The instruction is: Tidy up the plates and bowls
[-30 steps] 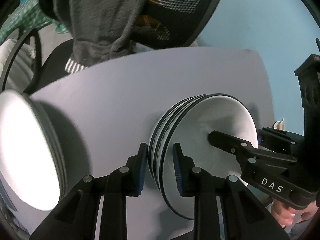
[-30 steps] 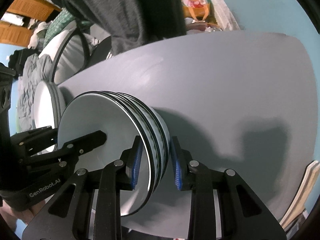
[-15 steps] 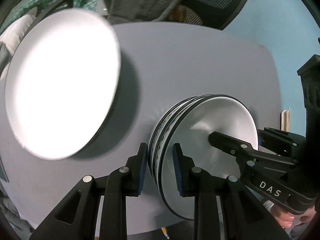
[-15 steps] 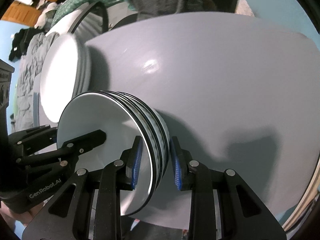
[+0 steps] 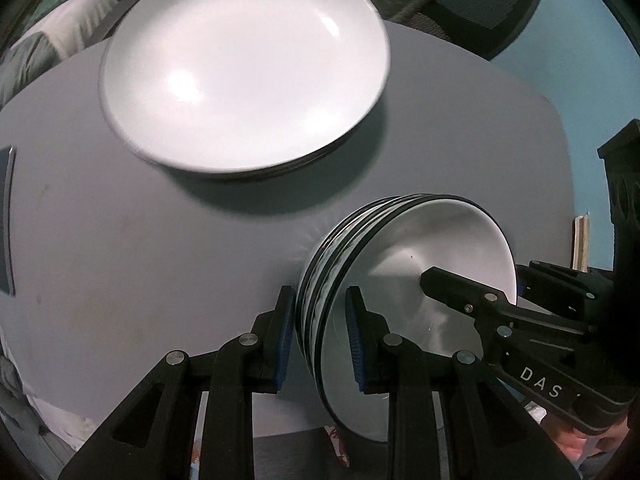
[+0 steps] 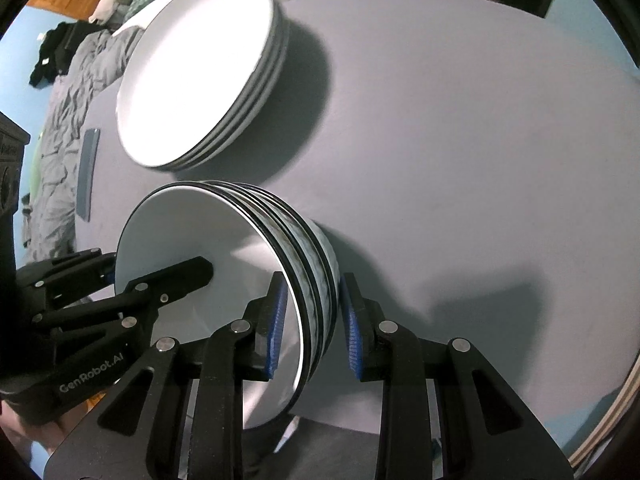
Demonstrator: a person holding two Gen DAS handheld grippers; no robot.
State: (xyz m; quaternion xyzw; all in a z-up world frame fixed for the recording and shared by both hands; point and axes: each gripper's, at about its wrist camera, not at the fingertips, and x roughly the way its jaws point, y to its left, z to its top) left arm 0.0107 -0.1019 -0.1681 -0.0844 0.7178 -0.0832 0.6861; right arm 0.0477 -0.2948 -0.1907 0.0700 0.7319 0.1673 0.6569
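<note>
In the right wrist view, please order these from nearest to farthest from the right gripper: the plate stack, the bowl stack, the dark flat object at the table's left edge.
1. Bowl stack: between the right gripper fingers.
2. Plate stack: beyond the bowls, upper left.
3. Dark flat object: far left table edge; close to the plates' distance, hard to rank.

Bowl stack (image 5: 404, 280): lower bowls show rims only, count unclear. Plate stack (image 6: 192, 80): near rim motion-blurred in left view, far rim cut by table's far edge. Dark flat item (image 6: 89, 174) at table's left edge: unidentifiable.
</note>
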